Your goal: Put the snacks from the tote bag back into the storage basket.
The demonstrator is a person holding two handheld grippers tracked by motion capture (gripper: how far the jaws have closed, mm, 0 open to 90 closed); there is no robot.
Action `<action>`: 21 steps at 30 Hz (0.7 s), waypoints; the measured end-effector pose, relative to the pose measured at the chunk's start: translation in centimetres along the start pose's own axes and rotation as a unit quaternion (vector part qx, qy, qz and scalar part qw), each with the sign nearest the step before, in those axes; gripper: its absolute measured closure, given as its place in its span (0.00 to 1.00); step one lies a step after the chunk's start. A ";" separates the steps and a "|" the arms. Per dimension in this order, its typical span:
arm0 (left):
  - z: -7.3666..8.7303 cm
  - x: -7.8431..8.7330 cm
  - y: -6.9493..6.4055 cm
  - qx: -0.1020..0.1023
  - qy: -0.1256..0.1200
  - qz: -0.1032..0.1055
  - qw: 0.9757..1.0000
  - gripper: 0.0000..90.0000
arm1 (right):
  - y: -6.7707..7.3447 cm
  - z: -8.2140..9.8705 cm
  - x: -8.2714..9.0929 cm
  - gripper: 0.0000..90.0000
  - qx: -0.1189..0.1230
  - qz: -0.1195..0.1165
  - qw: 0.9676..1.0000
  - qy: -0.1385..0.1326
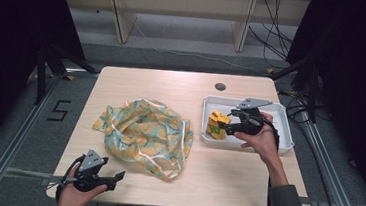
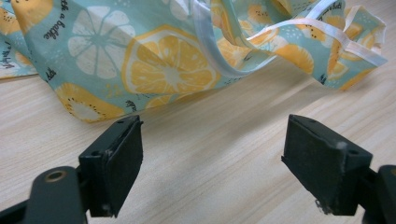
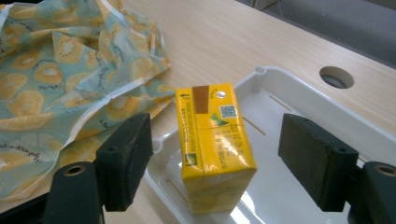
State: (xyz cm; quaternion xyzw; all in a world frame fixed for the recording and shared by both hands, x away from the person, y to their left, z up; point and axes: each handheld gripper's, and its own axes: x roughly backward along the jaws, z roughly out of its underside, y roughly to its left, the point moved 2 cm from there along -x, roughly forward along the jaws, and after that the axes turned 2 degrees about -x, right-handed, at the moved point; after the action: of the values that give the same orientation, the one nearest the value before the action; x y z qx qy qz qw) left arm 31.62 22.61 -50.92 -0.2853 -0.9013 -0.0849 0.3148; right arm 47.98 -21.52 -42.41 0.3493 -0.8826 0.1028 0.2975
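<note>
**Now: lining up on the juice carton**

Right now I'm holding my right gripper [image 1: 233,121] over the white tray [image 1: 284,123], jaws standing wide apart w/ nothing pinched. In the right gripper view the yellow carton [image 3: 212,144] is sitting between the two pads but clear of both, gaps on each side. So I'm judging this as the approach step, grip not made yet.

My left gripper [image 1: 114,178] is resting near the front edge of the table [image 1: 172,84], also spread wide and empty. It's pointing at the near hem of the fruit-print bag [image 2: 154,60], close to it but not touching.

Carton is standing upright in the tray's left end, just beside the bag-side wall. The bag [image 1: 143,132] is lying crumpled at mid-table, just left of the tray, mouth not clearly open from here.

Next move, as I'm reading it: come down a bit, centre the carton, close on its two flat sides w/o crushing it, then lift clear of the tray wall. Prob. the left needs to be catching the bag rim or a white handle [image 2: 210,42] to open it up, if the carton is going in there.

Writing: carton top is showing a brown patch, a foil straw-hole dot, a QR code and rows of small print, too fine to read. Bag print is carrying small black script btw. the orange slices; I'm making out "a bottle" at most, rest blurred. A "5" [image 1: 59,110] is marked on the floor left of the table.
</note>
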 end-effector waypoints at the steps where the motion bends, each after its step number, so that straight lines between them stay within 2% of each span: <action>1: 0.0 0.1 0.1 -0.008 0.007 0.000 1.000 0.22 | 0.1 0.0 0.2 0.33 -0.003 -0.001 1.000 -0.003; 2: 0.1 0.0 0.0 0.000 0.005 0.001 1.000 0.22 | -0.1 0.0 0.4 0.35 0.010 0.001 1.000 -0.010; 4: 0.1 0.0 0.0 0.001 0.006 0.002 1.000 0.22 | 0.3 0.1 0.9 0.41 -0.002 -0.003 1.000 -0.007; 5: 0.0 -0.2 -0.2 0.013 -0.006 0.000 1.000 0.22 | 0.4 0.2 1.1 0.47 -0.002 -0.006 1.000 -0.007; 6: 0.1 -0.1 0.0 0.001 0.003 0.001 1.000 0.22 | 0.2 0.2 1.3 0.51 0.010 -0.001 1.000 -0.015; 7: 0.1 0.0 0.0 -0.002 0.007 0.002 1.000 0.22 | 0.4 0.3 1.5 0.59 0.005 -0.003 1.000 -0.006; 8: 0.1 0.0 0.0 -0.001 0.005 0.001 1.000 0.22 | 0.6 0.4 1.7 0.67 0.006 0.003 1.000 -0.009; 9: 0.0 -0.2 -0.2 0.013 -0.006 0.000 1.000 0.22 | 0.8 0.4 1.9 0.71 0.006 0.003 1.000 -0.004; 11: 0.0 -0.1 -0.2 0.011 -0.005 0.000 1.000 0.22 | 1.0 0.4 2.1 0.82 0.021 -0.005 1.000 -0.017; 12: 0.0 0.1 0.0 -0.007 0.008 -0.001 1.000 0.22 | 1.1 0.3 2.2 0.85 0.024 -0.004 1.000 -0.018; 14: 0.0 0.0 -0.1 0.005 -0.001 0.000 1.000 0.22 | 1.7 0.4 2.3 0.90 0.023 -0.012 1.000 -0.003; 15: 0.0 -0.1 -0.2 0.011 -0.006 -0.001 1.000 0.22 | 1.8 0.5 2.3 0.92 0.021 -0.006 1.000 -0.008; 18: 0.0 0.1 0.1 -0.012 0.007 -0.001 1.000 0.22 | 1.8 0.6 2.0 0.96 0.035 -0.005 0.999 -0.005; 19: 0.0 -0.1 -0.1 0.004 -0.004 -0.001 1.000 0.22 | 2.1 0.7 1.9 0.97 0.023 -0.008 1.000 -0.004; 20: 0.0 -0.1 -0.2 0.008 -0.009 -0.001 1.000 0.22 | 2.1 0.8 1.8 0.97 0.028 -0.009 1.000 0.000; 21: 0.0 0.1 0.0 -0.008 0.005 -0.001 1.000 0.22 | 2.2 0.9 1.6 0.99 0.027 -0.007 1.000 -0.003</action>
State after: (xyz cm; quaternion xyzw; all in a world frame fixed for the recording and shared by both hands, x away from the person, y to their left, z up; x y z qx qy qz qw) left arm 31.58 22.67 -50.89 -0.2865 -0.8993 -0.0940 0.3167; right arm 45.15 -21.18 -42.10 0.3636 -0.8779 0.1233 0.2861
